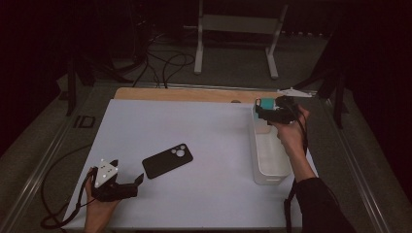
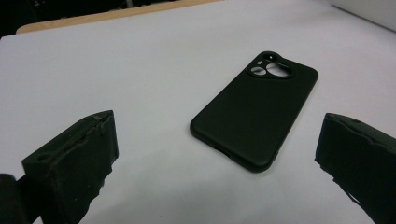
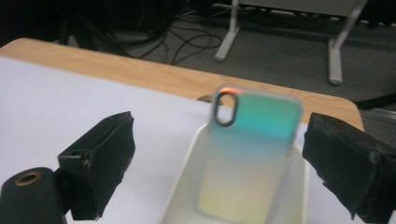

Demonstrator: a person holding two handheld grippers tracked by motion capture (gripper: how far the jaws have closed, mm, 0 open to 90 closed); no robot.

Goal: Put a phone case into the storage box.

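Two open claws, left claw point(image 2: 217, 154) near black phone case point(image 2: 255, 109), iridescent case point(image 3: 250, 154) in bin point(image 3: 187, 186)

The room lay dim, its far edges falling off into near black. A desk point(image 1: 204, 145) with a white top stood in the middle, a strip of pale wood point(image 1: 194, 94) showing along its far edge. Beyond it spread a grey carpeted floor point(image 1: 233, 68), crossed by a tangle of dark cables point(image 1: 165, 63). A white metal stand point(image 1: 238, 24) with two splayed legs stood on that floor. Metal rails point(image 1: 39, 165) ran alongside the desk.
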